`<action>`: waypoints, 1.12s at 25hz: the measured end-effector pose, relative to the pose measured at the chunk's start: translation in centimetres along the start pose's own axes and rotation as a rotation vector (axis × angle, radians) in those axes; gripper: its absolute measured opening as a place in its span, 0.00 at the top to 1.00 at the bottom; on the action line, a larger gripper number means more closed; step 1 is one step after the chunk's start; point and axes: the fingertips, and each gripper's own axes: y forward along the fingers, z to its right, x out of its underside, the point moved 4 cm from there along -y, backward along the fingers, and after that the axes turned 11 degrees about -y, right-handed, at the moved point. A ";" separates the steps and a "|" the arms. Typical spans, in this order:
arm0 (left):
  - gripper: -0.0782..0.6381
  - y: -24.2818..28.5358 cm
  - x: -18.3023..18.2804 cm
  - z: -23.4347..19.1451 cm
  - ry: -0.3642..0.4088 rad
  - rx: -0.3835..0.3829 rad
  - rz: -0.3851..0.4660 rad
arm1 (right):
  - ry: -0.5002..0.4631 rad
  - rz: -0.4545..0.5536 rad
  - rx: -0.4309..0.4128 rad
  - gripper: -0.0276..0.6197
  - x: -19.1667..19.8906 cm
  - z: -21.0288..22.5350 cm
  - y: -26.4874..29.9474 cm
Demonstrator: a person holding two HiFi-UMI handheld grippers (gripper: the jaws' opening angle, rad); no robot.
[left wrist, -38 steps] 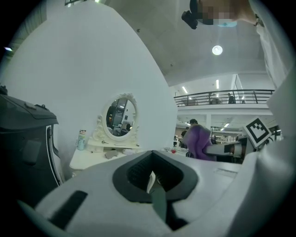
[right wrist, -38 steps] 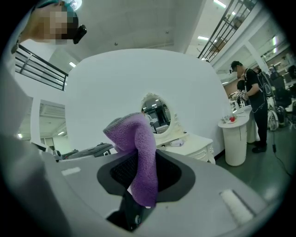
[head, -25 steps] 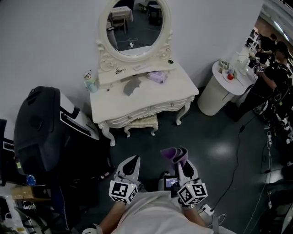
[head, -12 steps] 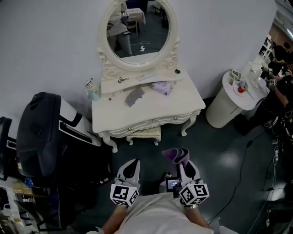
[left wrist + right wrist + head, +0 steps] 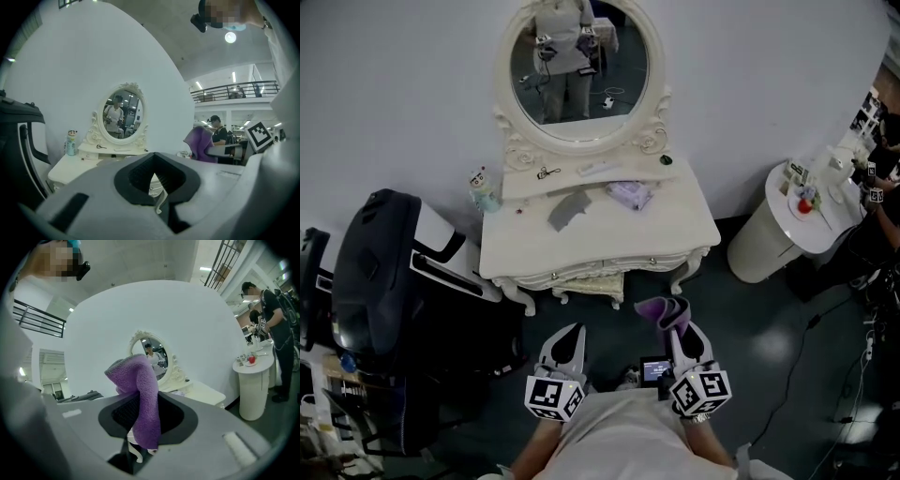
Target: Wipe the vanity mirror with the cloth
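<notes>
The right gripper (image 5: 682,336) is held low in front of the person, and its fingers (image 5: 211,427) are clamped on a purple cloth (image 5: 143,399). The cloth rises out of the grip in a folded hump, and one edge hangs down between the fingers. The left gripper (image 5: 573,330) is level with it and just to its left. Its fingers (image 5: 93,197) are pressed together with nothing between them.

Straight ahead of both pairs of fingers, and well apart from them, is a white carved desk (image 5: 675,239) set against the wall. The oval vanity mirror (image 5: 578,70) stands upright at the back of the desk in an ornate white frame. Its glass reflects the standing person holding the grippers. The cloth is not touching the mirror; it is near the person, over the dark floor (image 5: 759,319).

On the desk ahead of the left fingers lie a grey folded item (image 5: 567,208) and a small cartoon-figure bottle (image 5: 483,190) near the far left corner. A pale lilac packet (image 5: 630,194) lies ahead of the right fingers. A padded stool (image 5: 592,278) is tucked under the desk. A bulky black chair (image 5: 375,272) stands to the left of the left fingers. A round white stand (image 5: 773,239) with small items on top stands far to the right of the right fingers.
</notes>
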 end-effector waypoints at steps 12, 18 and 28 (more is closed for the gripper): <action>0.89 4.8 -0.2 0.0 -0.024 -0.071 0.030 | -0.004 -0.037 -0.004 0.79 -0.8 5.5 3.0; 0.89 7.7 -1.8 -3.9 -0.042 -0.087 0.040 | 0.001 -0.043 -0.003 0.79 -1.1 4.8 7.7; 0.89 16.7 -7.6 -11.0 -0.039 -0.005 0.040 | -0.025 -0.034 0.041 0.79 -4.5 4.1 18.2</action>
